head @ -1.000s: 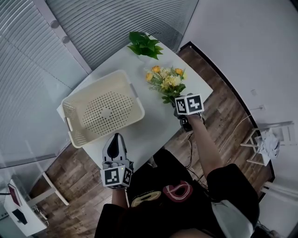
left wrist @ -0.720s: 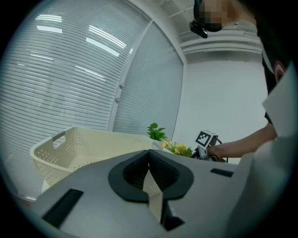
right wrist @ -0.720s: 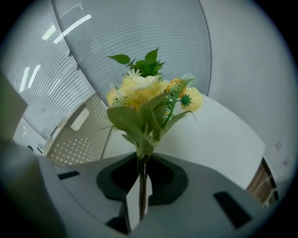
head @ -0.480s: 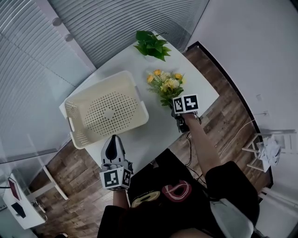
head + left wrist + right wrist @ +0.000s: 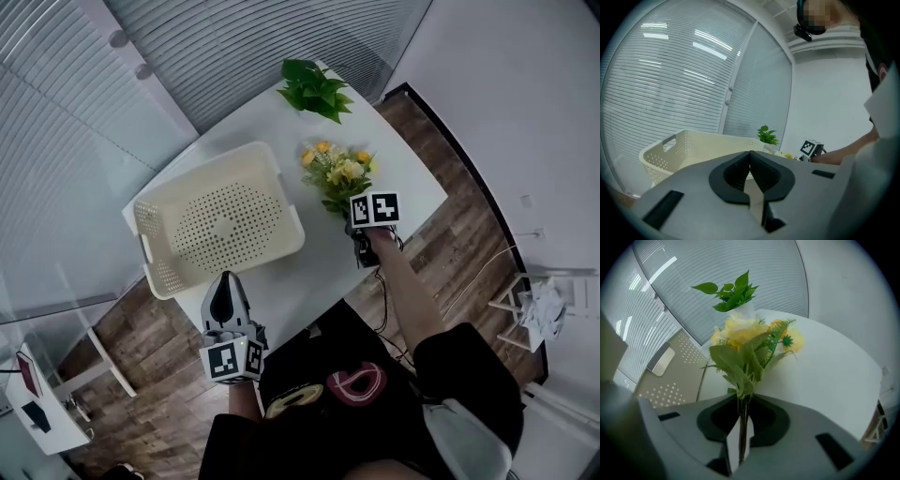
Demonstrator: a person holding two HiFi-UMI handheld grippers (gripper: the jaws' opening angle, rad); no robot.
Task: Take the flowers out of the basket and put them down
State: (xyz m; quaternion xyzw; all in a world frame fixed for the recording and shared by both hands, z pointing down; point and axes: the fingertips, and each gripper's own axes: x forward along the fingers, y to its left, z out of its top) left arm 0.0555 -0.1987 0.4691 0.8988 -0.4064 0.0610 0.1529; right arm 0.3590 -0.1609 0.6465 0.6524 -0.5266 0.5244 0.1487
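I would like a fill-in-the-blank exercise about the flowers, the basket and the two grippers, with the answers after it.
1. The right gripper holds the flowers by their ____.
2. The basket is ____: nothing lies in it.
3. The left gripper is ____ and holds nothing.

Missing words: stems; empty; shut.

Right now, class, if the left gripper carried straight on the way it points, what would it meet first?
Most likely the near wall of the cream basket, directly ahead of the left gripper and its closed jaws, though depth is hard to judge.
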